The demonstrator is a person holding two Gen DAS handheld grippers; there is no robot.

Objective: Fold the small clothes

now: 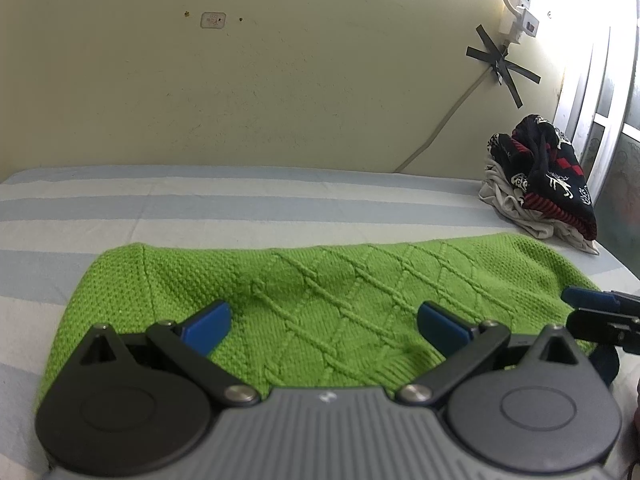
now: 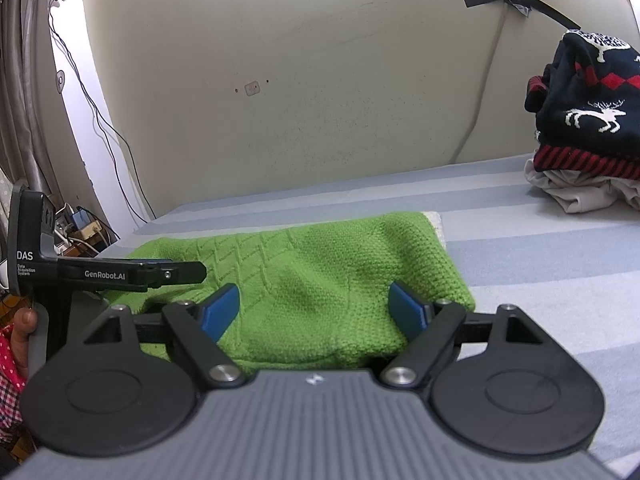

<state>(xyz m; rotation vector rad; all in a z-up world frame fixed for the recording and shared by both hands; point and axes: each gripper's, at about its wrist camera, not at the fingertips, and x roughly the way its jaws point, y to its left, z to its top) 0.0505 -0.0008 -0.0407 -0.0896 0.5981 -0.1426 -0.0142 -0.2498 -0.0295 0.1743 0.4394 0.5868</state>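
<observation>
A green knit sweater (image 1: 320,300) lies folded into a flat band on a bed (image 1: 200,208) covered with a blue-and-white striped sheet, close to the bed's near edge and well short of the far edge along the cream wall (image 1: 280,80). A raised diamond cable pattern runs across its middle. In the right wrist view a strip of white cloth (image 2: 435,224) shows just past the sweater's far right corner.

The left gripper (image 1: 324,326) hangs over the sweater near its front edge, released, its blue pads (image 1: 208,326) standing wide apart with only knit fabric visible between them and nothing clamped. The right gripper (image 2: 314,312) is likewise spread wide over the sweater's right end, its blue pads (image 2: 408,312) apart and not pressing on the fabric. A thumb (image 2: 26,320) and a red patterned sleeve (image 2: 10,364) show at the handle of the left gripper in the right wrist view.

At the bed's far right corner sits a pile of clothes: a dark reindeer-pattern sweater (image 2: 588,112) with red diamonds lies on top of crumpled white garments (image 2: 580,192)
</observation>
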